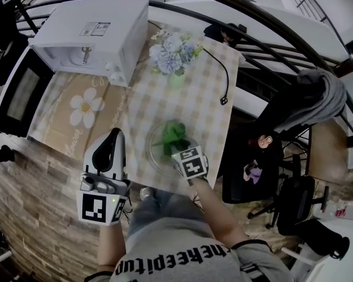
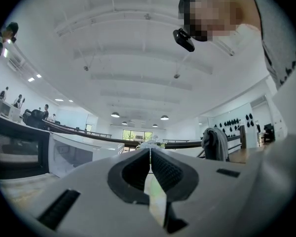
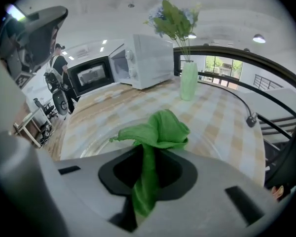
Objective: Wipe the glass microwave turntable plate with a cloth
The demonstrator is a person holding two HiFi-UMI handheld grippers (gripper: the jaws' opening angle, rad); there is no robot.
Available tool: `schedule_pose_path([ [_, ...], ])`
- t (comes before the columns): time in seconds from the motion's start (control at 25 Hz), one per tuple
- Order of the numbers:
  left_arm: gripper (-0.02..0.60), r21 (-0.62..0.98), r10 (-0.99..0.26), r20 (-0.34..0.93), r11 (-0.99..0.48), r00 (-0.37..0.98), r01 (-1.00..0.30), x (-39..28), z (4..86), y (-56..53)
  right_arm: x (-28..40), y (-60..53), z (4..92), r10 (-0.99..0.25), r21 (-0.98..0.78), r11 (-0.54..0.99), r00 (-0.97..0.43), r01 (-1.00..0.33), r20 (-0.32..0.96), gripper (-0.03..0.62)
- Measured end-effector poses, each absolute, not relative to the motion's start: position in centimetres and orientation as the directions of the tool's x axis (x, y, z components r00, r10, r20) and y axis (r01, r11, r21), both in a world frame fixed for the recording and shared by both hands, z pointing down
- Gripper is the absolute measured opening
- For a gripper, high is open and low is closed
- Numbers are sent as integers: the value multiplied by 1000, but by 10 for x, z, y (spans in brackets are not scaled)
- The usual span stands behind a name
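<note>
In the head view, the glass plate (image 1: 155, 153) sits on the bench (image 1: 207, 98), on the side near me. The green cloth (image 1: 175, 133) lies on the plate. My right tool (image 1: 177, 147) is over the plate. My left tool (image 1: 114, 138) is off to the left, apart from the plate. The microwave (image 1: 94, 28) is far away on the left.

In the left gripper view, my left tool (image 2: 150, 157) is closed with nothing in it.

In the right gripper view, my right tool (image 3: 147, 156) pinches the green cloth (image 3: 160, 130) above the glass plate (image 3: 84, 149).
</note>
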State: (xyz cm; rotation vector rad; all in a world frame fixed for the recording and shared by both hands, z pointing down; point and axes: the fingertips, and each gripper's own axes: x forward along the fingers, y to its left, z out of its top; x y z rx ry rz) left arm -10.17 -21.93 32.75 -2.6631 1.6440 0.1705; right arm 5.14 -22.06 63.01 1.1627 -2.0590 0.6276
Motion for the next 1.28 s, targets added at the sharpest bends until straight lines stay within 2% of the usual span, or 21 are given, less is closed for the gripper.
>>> schedule_pose_path([
  [0.84, 11, 47, -890, -93, -452, 447, -891, -97, 327, -216, 144, -231, 634, -606, -30, 300, -215, -953, 765, 61],
  [1.0, 11, 47, -888, -94, -456, 450, -889, -96, 327, -211, 131, -225, 624, -607, -7, 320, -211, -947, 766, 61],
  [1.28, 11, 52, -885, -99, -461, 455, -886, -100, 327, -207, 25, -186, 607, -545, -92, 523, -416, -847, 728, 63],
])
